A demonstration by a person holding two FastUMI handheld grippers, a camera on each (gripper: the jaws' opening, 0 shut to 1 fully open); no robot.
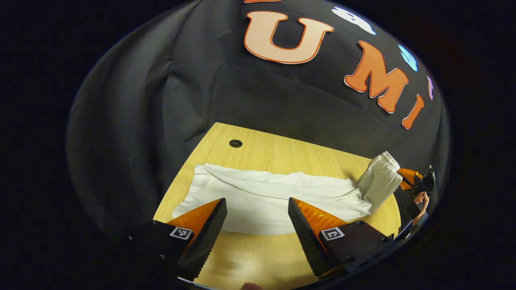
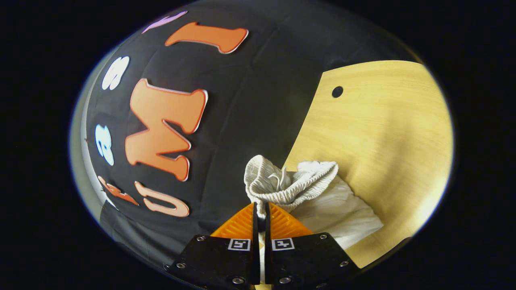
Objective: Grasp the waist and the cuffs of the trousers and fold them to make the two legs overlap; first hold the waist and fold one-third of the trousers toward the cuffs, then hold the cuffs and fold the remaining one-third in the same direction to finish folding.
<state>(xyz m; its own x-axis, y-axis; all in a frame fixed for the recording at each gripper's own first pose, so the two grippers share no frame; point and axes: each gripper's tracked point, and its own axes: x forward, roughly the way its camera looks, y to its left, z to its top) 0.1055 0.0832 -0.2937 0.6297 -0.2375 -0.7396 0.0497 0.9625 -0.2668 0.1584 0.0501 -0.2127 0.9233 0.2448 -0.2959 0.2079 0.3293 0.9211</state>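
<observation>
White trousers (image 1: 274, 193) on table (image 1: 258, 153), waist (image 2: 290, 181) pinched by right hand-held gripper (image 2: 261, 211).

The trousers (image 1: 278, 197) are off-white, with a finely ribbed elastic waistband (image 2: 294, 181) and a matching drawstring. They lie on a pale yellow wood-grain tabletop (image 1: 282, 153), which has one small black round hole (image 1: 235, 143) beyond the trousers.

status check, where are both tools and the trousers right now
Left tool open, above the trousers on the table. Right tool shut on the elastic waist, lifted off the table. Nothing in the way.
</observation>
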